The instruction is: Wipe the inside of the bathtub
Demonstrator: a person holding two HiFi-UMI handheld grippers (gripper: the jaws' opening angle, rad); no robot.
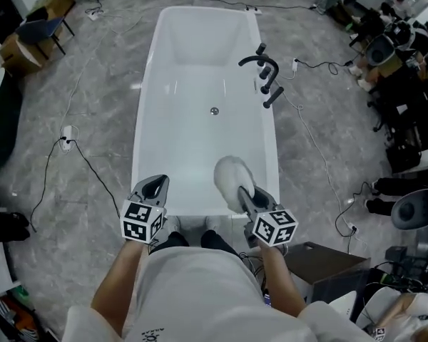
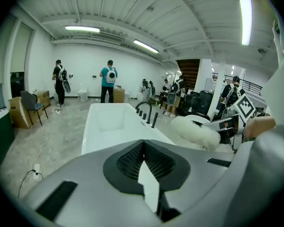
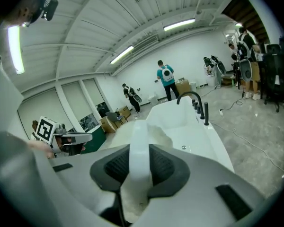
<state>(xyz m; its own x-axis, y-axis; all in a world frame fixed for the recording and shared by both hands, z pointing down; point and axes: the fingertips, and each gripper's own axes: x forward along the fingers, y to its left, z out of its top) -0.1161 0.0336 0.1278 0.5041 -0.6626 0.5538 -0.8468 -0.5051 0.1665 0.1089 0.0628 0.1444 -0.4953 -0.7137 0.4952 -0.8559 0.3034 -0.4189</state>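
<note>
A white bathtub [image 1: 145, 120] runs away from me, with a drain [image 1: 214, 110] in its floor and a black faucet [image 1: 261, 67] on the right rim. My right gripper [image 1: 244, 194] is shut on the white handle of a fluffy white wiper [image 1: 232, 174], held above the tub's near end. The right gripper view shows that handle [image 3: 138, 150] clamped between the pads, with the fluff [image 3: 157, 135] beyond. Over the near left rim, my left gripper [image 1: 155, 186] is shut and holds nothing. From the left gripper view the wiper [image 2: 195, 129] hangs to the right, over the tub [image 2: 109, 122].
Cables and a power strip [image 1: 66, 135] lie on the marble floor left of the tub. A cardboard box [image 1: 322, 262] stands by my right side. Desks and chairs [image 1: 403, 84] crowd the right. People [image 2: 109, 82] stand at the far wall.
</note>
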